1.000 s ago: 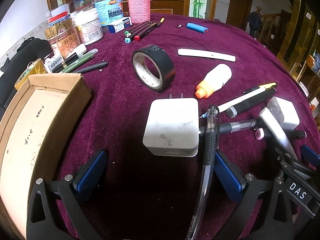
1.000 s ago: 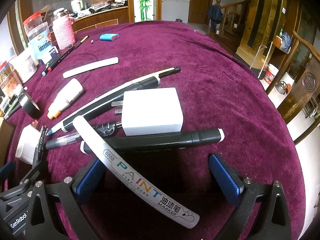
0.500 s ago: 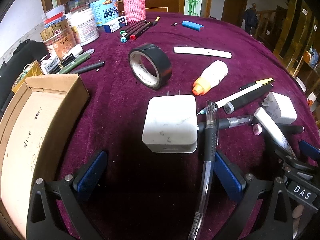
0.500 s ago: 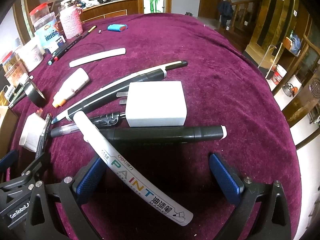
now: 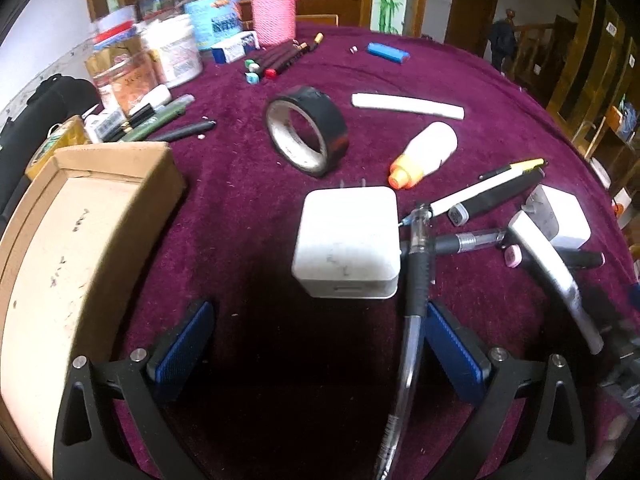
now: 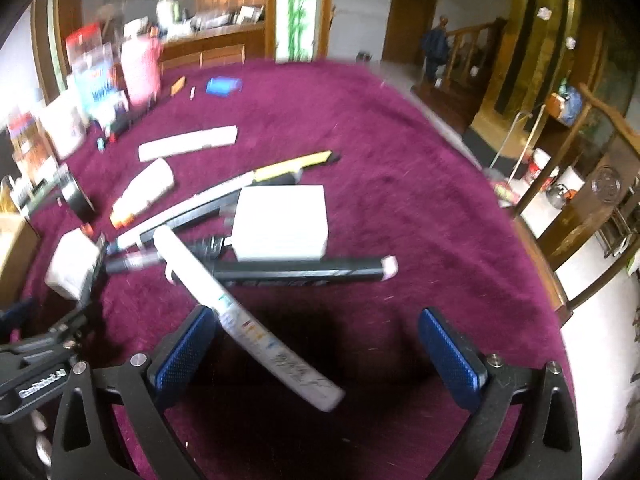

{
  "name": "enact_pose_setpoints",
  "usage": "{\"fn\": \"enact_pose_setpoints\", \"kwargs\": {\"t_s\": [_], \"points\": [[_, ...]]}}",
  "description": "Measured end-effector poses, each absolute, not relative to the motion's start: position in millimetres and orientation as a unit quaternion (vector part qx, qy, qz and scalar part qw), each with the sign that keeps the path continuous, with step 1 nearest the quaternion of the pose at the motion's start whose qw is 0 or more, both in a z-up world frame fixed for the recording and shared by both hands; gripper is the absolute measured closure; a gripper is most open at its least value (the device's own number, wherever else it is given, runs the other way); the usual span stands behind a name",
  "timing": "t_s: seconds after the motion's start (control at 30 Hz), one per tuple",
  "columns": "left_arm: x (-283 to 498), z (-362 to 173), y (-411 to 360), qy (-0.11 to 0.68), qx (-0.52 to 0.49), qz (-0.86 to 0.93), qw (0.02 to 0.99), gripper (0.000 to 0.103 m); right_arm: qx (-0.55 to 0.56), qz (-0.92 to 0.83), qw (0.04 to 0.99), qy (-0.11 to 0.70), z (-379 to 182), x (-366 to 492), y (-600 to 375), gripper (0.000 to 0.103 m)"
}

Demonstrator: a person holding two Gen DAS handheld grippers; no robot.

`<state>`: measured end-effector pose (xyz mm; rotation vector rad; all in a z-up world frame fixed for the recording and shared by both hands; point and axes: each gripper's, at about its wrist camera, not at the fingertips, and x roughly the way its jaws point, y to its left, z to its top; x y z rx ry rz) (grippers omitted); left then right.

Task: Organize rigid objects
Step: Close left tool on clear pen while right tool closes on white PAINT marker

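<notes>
My left gripper (image 5: pixel 316 344) is open and empty, just short of a white charger cube (image 5: pixel 348 240) on the purple cloth. A clear gel pen (image 5: pixel 414 300) lies along its right finger. My right gripper (image 6: pixel 320 344) is open and empty. A white paint marker (image 6: pixel 240 312) lies slanted across its left finger. Beyond it lie a black marker (image 6: pixel 304 270) and a second white charger (image 6: pixel 280 222). The second charger also shows in the left wrist view (image 5: pixel 564 220).
An open cardboard box (image 5: pixel 80 240) stands at the left. A black tape roll (image 5: pixel 308 130), a white glue bottle (image 5: pixel 424 154), a white strip (image 5: pixel 408 106), a blue lighter (image 5: pixel 388 53) and several pens lie ahead. Jars (image 5: pixel 172 56) crowd the far left. The table edge (image 6: pixel 532 248) curves on the right.
Both grippers have pulled back and risen a little; the objects sit farther away in both views. The right wrist view is now motion-blurred. Nothing was grasped.
</notes>
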<state>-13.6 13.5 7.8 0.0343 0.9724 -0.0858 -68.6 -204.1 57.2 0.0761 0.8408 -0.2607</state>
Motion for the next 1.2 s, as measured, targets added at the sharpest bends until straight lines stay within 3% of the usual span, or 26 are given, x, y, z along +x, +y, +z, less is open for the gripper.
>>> {"fn": "enact_pose_setpoints", "kwargs": {"t_s": [0.07,0.2,0.3,0.37,0.53,0.63,0.9,1.2], "points": [[-23.9,19.7,16.8,0.437,0.011,-0.047,0.898,0.003,0.038,-0.122,0.920,0.369,72.5,-82.3,-207.6,0.001],[-50.9,57.5,26.7,0.352,0.007,-0.050,0.935,0.003,0.040,-0.085,0.921,0.377,82.2,-83.3,-210.3,0.001],[-86.0,91.4,36.9,0.251,0.005,-0.048,0.967,0.001,0.064,-0.097,0.945,0.306,96.6,-103.0,-215.8,0.002],[-94.6,99.6,40.7,0.228,0.011,-0.053,0.972,0.000,0.092,-0.076,0.946,0.300,96.3,-106.4,-218.9,0.002],[-79.3,80.3,27.5,0.324,0.048,-0.073,0.942,0.000,0.142,-0.035,0.919,0.367,61.8,-93.2,-215.0,0.003],[-81.4,69.5,16.3,0.344,0.066,-0.087,0.933,0.000,0.145,-0.040,0.911,0.383,47.8,-92.9,-215.1,0.003],[-71.8,45.4,1.9,0.405,0.062,-0.098,0.907,0.000,0.123,-0.062,0.925,0.355,50.8,-100.9,-224.1,0.003],[-66.6,39.7,15.8,0.420,0.011,-0.101,0.902,0.000,0.121,-0.053,0.924,0.359,41.2,-84.5,-228.0,0.003]]}}
